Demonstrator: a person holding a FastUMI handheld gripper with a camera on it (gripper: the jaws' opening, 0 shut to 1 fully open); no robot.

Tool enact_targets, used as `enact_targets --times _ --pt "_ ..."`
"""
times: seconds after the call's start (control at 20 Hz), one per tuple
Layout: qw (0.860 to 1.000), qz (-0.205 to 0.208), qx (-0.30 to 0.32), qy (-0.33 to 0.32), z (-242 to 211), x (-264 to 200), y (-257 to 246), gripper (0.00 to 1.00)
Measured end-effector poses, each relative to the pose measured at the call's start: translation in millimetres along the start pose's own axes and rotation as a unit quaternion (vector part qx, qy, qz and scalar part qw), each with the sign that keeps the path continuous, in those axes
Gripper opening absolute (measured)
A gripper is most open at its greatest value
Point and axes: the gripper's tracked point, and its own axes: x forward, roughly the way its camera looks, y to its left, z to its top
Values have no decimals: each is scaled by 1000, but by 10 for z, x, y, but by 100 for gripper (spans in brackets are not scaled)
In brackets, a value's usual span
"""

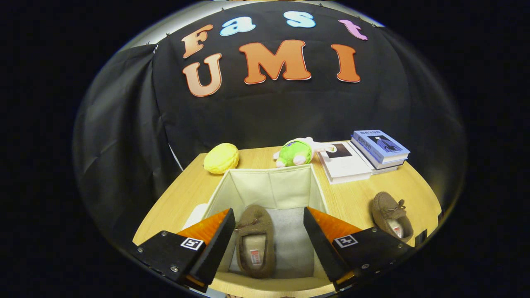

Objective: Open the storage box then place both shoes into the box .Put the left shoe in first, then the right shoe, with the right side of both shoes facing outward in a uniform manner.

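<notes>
Hanging above the open box (269,186) with fingers spread and gripping nothing, the tool (269,236) has one shoe (254,240) lying inside between them, so the next move seems to be fetching the other shoe (391,215) from the desk (356,198) beside the box.

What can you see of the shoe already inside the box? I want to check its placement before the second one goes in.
The brown shoe in the box is a fuzzy, suede-like moccasin slipper with a small bow on top and a pale lining bearing a label. It lies sole-down on the grey floor of the open cream fabric storage box, toe towards the far wall, along the box's left side. The gripper hangs open above it, fingers apart, touching nothing.
</notes>
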Motion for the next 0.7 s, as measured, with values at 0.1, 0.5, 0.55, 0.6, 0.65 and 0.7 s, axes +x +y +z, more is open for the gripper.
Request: enact_targets --times 0.1,0.5,0.55,0.6,0.65,0.7 --pt "1000 -9 -7 -10 53 -65 -170 99" --pt "999 -39 -12 -23 68 -379 -1055 99" --pt "998 -48 -10 -24 49 -418 -1213 99" --pt "998 -59 -9 -25 -2 -436 -1377 99" --pt "997 -71 -5 -25 -33 -469 -1538 99" --pt "996 -81 0 -24 -72 -489 -1703 99"
